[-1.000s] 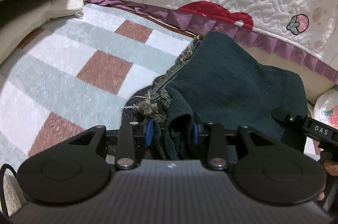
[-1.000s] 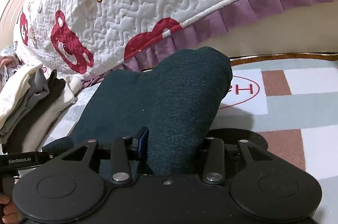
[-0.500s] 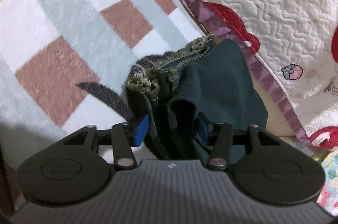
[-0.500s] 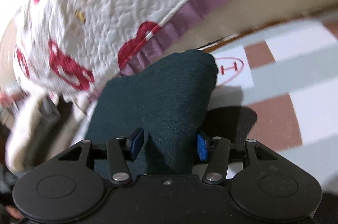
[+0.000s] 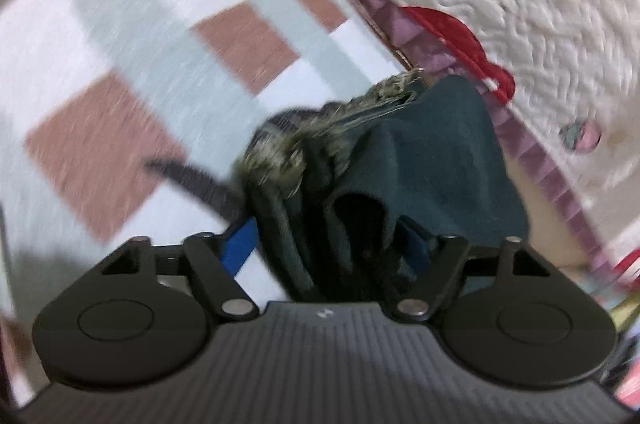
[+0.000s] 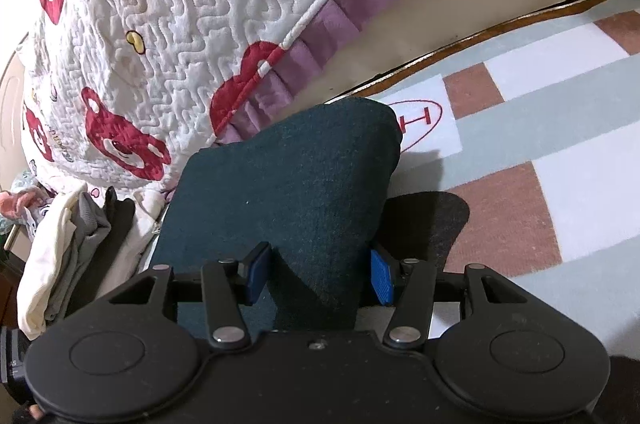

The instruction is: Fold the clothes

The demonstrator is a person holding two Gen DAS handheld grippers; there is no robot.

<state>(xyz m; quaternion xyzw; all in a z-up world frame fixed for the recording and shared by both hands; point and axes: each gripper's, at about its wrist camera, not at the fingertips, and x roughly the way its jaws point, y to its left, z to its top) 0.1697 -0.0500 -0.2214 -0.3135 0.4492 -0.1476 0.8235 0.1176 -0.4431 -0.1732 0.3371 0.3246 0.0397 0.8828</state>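
Already the dark green garment [image 6: 288, 183] lies folded into a thick bundle on the checked rug [image 6: 560, 127], just beside the quilted bedspread [image 6: 180, 23], and a pile of folded clothes [image 6: 72, 248] waits at the left in the right wrist view. Both the left gripper [image 5: 328, 244] and the right gripper [image 6: 318, 274] have just been opening their jaws, which now stand fairly wide with the cloth between them but, as far as I see, not pressed. I judge this piece is nearly finished, and what remains is to draw back and perhaps put it on the pile.
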